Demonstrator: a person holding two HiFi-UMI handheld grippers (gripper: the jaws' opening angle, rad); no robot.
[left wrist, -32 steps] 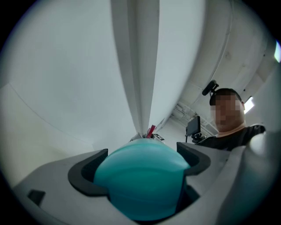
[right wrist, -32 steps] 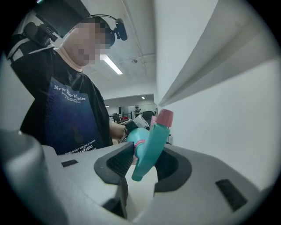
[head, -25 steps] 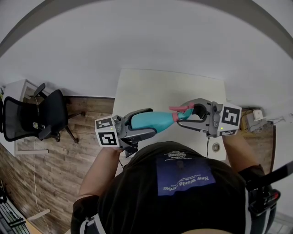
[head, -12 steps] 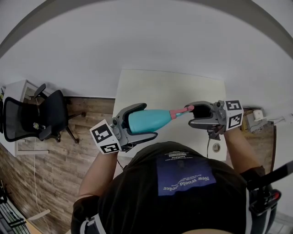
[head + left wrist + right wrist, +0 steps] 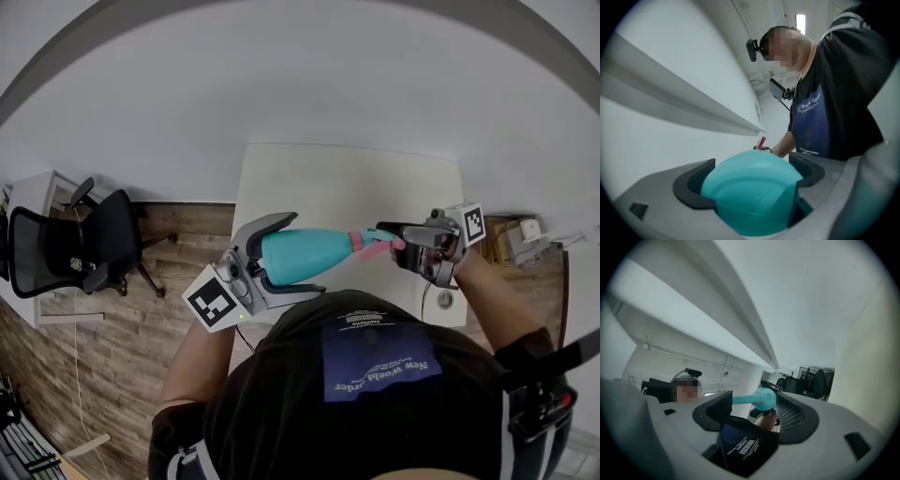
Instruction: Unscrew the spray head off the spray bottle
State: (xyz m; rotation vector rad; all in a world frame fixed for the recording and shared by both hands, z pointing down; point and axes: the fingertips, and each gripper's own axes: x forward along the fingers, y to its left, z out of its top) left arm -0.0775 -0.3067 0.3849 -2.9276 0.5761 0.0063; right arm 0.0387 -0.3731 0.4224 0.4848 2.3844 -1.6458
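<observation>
Right claw point(image 5: 386, 236) rolled, widening round spray head point(image 5: 366, 242); left gripper view shows left claw point(image 5: 752, 177) clamping bottle point(image 5: 750, 199).

**Spray bottle** point(image 5: 291, 259): teal and smooth, tapering from a wide rounded base to a narrow neck. It is held level in the air above the near part of the white table point(image 5: 347, 178), base to the left, and is clamped between the jaws of the left gripper point(image 5: 306, 251). **Spray head** point(image 5: 373, 242): pink with a teal part, seen at the neck on the right end.
</observation>
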